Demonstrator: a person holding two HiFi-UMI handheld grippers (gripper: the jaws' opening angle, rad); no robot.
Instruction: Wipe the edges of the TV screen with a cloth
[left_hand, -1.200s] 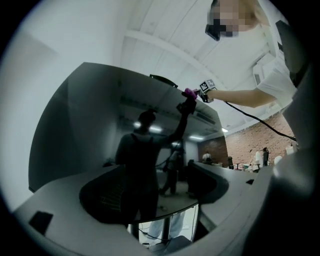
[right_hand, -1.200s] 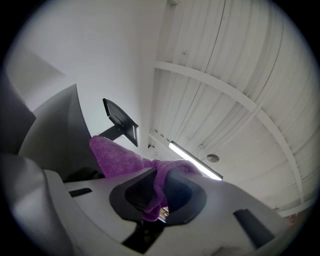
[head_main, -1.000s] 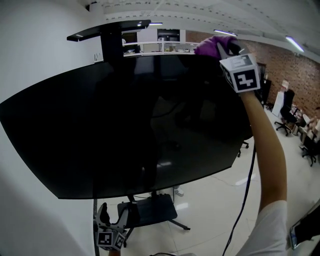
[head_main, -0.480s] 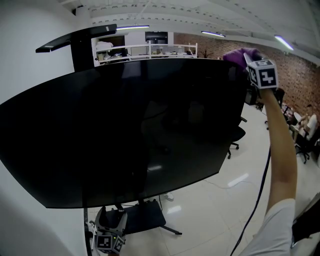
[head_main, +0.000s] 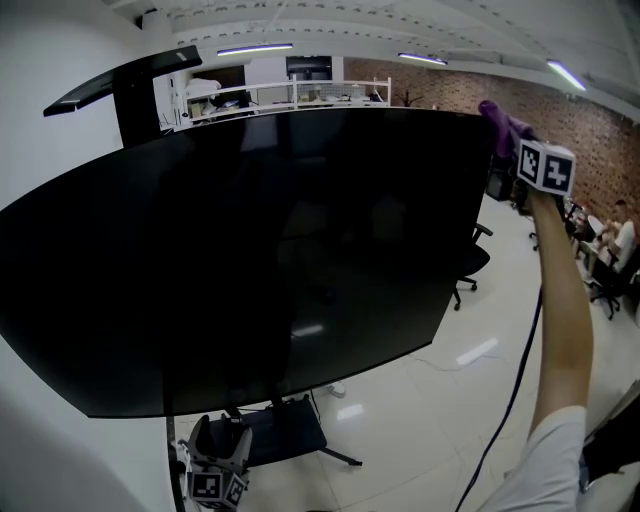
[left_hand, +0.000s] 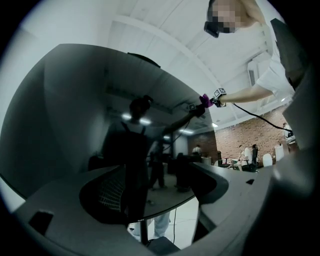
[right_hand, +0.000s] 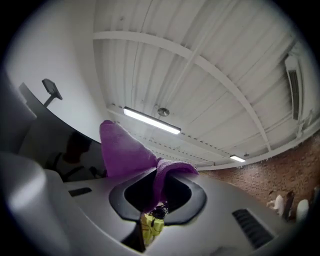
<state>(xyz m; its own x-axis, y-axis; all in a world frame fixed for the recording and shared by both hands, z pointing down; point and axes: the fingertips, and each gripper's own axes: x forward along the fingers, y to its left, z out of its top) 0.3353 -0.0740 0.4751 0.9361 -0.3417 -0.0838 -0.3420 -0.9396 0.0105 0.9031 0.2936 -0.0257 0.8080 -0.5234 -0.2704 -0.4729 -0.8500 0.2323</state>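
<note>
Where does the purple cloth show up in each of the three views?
Head view: the purple cloth is at upper right, on the top right corner of the TV screen.
Left gripper view: a small purple patch, high and right of centre, at that same corner.
Right gripper view: centre, clamped in the right gripper.
Shared landmark: the TV screen's dark top edge.

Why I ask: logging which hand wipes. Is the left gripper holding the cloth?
No, the purple cloth is pinched in the right gripper, while the left gripper has its jaws apart and empty.
</note>
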